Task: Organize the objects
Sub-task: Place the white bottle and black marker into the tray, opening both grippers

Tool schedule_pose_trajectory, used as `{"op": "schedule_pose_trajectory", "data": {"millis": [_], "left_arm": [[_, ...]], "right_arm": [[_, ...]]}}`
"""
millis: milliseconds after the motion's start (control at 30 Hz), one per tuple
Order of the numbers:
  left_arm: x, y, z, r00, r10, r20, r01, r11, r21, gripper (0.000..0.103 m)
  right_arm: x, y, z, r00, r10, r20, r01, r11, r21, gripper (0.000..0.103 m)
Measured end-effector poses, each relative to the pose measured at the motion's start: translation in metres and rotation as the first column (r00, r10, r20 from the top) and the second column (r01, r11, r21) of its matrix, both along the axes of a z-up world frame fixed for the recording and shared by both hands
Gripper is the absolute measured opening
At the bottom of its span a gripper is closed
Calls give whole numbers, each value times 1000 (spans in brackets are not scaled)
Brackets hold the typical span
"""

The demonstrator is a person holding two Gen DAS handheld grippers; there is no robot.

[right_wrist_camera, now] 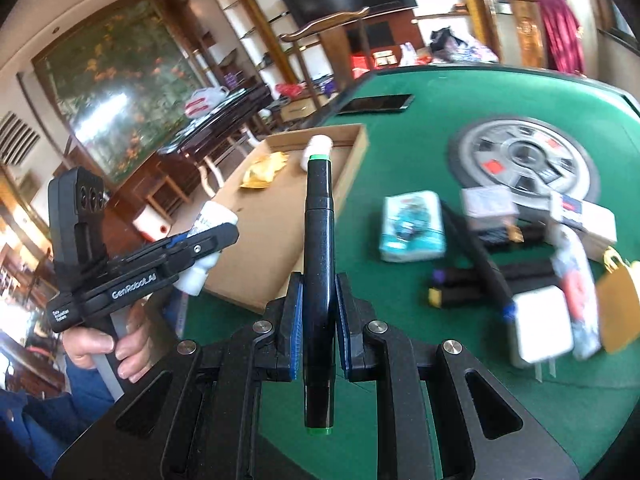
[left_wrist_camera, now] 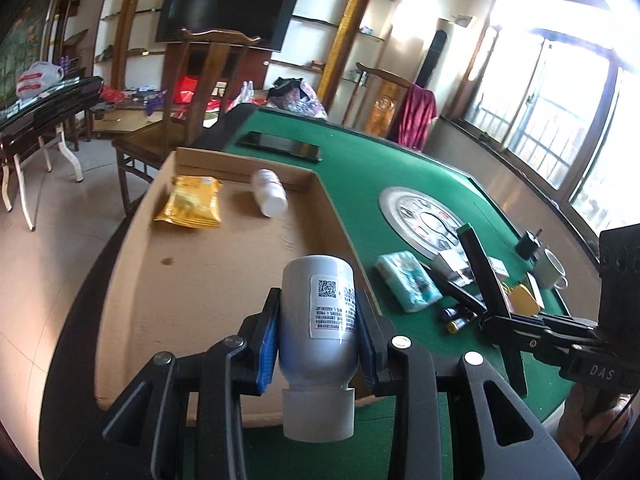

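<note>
My left gripper (left_wrist_camera: 318,295) is shut on a white bottle (left_wrist_camera: 298,312) with a printed label, its cap toward the camera. It hangs over the near end of a shallow cardboard tray (left_wrist_camera: 224,268). In the tray lie a yellow snack packet (left_wrist_camera: 190,202) and a second white bottle (left_wrist_camera: 270,194). My right gripper (right_wrist_camera: 319,278) is shut on a black marker (right_wrist_camera: 318,208) with green ends, above the green table (right_wrist_camera: 400,288) just right of the tray (right_wrist_camera: 272,240). The right wrist view shows the left gripper (right_wrist_camera: 222,238) at left with its bottle (right_wrist_camera: 212,216).
Right of the tray lie a teal tissue pack (left_wrist_camera: 408,280), small boxes, batteries (left_wrist_camera: 458,320), a white charger (right_wrist_camera: 540,328) and a yellow tag (right_wrist_camera: 618,308). A phone (left_wrist_camera: 280,145) lies at the far edge, a round metal disc (left_wrist_camera: 420,220) mid-table, a white mug (left_wrist_camera: 554,270) at right.
</note>
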State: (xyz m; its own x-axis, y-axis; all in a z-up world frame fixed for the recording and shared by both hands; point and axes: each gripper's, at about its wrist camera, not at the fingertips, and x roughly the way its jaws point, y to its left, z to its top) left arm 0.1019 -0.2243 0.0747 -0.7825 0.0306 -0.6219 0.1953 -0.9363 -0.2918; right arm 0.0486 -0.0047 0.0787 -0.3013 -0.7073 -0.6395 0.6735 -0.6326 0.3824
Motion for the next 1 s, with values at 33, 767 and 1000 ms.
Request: {"op": "schedule_pose_trajectory", "data": {"millis": [33, 767, 1000], "left_arm": [[1, -6, 1, 1000, 14, 1, -14, 1000, 3, 34], [-46, -104, -30, 971, 116, 211, -132, 989, 62, 34], [-69, -119, -30, 956, 133, 263, -152, 987, 52, 34]], "right_arm": [[-1, -8, 1, 1000, 10, 2, -10, 1000, 0, 14], [-71, -164, -32, 970, 85, 226, -107, 990, 87, 14], [-97, -195, -53, 963, 40, 266, -79, 988, 135, 15]]}}
